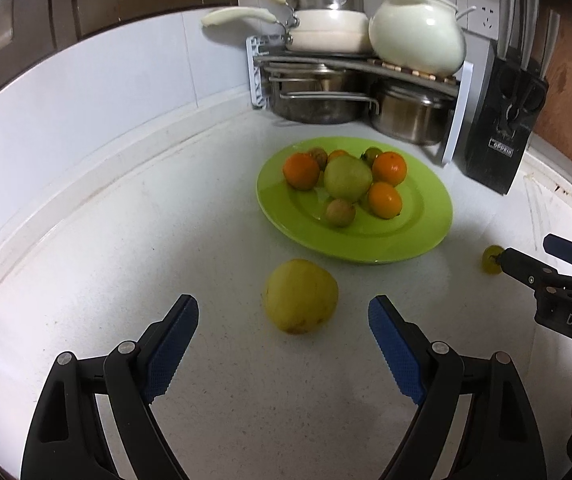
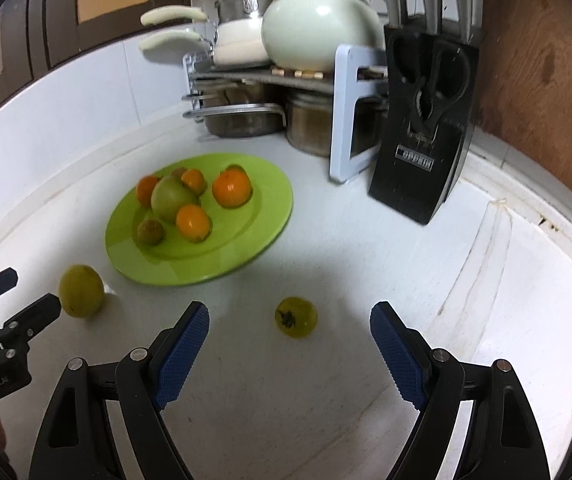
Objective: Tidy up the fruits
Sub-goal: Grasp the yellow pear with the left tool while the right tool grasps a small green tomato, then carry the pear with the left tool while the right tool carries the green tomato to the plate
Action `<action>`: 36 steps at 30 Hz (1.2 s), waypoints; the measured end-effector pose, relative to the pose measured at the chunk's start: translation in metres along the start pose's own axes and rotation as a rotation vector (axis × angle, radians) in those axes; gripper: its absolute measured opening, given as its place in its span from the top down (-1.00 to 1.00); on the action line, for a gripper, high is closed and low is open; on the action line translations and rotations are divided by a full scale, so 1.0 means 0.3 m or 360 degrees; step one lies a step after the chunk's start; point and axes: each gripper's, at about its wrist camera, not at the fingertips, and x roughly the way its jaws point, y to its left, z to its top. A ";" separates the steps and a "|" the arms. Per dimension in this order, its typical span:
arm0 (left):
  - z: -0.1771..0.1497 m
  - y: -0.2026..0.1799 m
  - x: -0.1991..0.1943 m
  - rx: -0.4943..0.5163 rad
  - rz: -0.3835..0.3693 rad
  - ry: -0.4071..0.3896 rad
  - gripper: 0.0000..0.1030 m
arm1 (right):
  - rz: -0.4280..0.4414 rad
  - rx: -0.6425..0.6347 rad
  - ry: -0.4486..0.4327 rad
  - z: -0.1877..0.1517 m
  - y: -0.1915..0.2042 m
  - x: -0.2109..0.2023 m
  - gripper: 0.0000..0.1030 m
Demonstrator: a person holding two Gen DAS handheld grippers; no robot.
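A green plate (image 1: 414, 236) (image 2: 262, 216) on the white counter holds several oranges, a large green fruit (image 1: 347, 178) (image 2: 172, 198) and small brownish fruits. A big yellow-green fruit (image 1: 301, 296) (image 2: 81, 290) lies on the counter in front of the plate, just ahead of my open left gripper (image 1: 284, 314). A small yellow-green fruit (image 2: 296, 317) (image 1: 492, 259) lies on the counter just ahead of my open right gripper (image 2: 290, 320). Both grippers are empty. Each gripper shows at the edge of the other's view.
A pot rack (image 1: 358, 92) (image 2: 270, 96) with steel pots, white pans and a white teapot stands in the back corner. A black knife block (image 1: 502, 128) (image 2: 426, 120) stands to the right of it. A wooden board (image 2: 542, 80) leans at the far right.
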 end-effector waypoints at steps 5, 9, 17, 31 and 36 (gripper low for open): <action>0.001 -0.006 0.051 0.0003 -0.0015 0.0050 -0.70 | -0.0008 0.0008 0.0060 -0.002 -0.009 0.052 -0.61; 0.012 -0.012 0.085 -0.0004 -0.0027 0.0062 -0.69 | 0.0005 0.0060 0.0099 0.007 -0.026 0.090 -0.52; 0.028 -0.019 0.132 0.0009 -0.0047 0.0089 -0.44 | 0.0060 0.0108 0.0199 0.004 -0.035 0.157 -0.17; 0.032 -0.025 0.157 0.0015 -0.0078 0.0122 0.02 | 0.0065 0.0079 0.0211 0.002 -0.031 0.177 0.40; 0.030 -0.026 0.156 0.0019 -0.0075 0.0119 0.03 | 0.0058 0.0078 0.0208 0.001 -0.032 0.174 0.40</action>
